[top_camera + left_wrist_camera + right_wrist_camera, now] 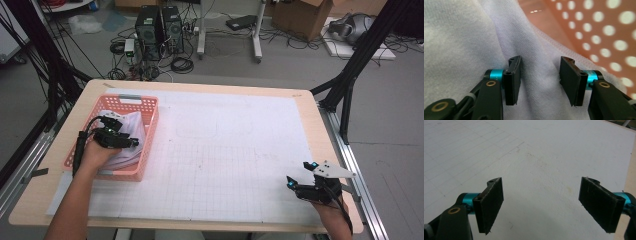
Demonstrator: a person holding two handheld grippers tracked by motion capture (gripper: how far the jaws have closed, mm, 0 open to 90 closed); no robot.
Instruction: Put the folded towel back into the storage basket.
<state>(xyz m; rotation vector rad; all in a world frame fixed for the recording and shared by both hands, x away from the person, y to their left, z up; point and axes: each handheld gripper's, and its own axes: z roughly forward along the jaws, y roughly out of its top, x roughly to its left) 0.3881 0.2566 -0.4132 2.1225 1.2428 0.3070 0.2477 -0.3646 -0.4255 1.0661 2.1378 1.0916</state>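
Lab floor behind table: two PC towers [159, 27], cable clutter, cardboard box [305, 15], black frame legs. Table [200, 87] is light wood, covered w/ white grid sheet [235, 150].

Pink basket [148, 131] sits at table's left side, on the sheet's left edge. White cloth [131, 131] is bunched inside it, spilling up toward the right wall.

L gripper [134, 142] is lowered into the basket, on top of the cloth, held by the person's left hand [95, 152]. In left gripper view its pads are seen set apart w/ a raised fold of cloth [539, 82] between them; fabric is touched or nearly touched by the pad edges, but no firm pinch can be made out, so jaws read as partly apart, not clamped. Perforated basket wall [599, 30] is seen just past the cloth, upper right.

R gripper [299, 176] is parked near table's front right corner, well apart from the basket, over bare sheet. Jaws are spread wide in right gripper view, nothing between them, grid sheet [536, 157] seen below, wood edge at far right.
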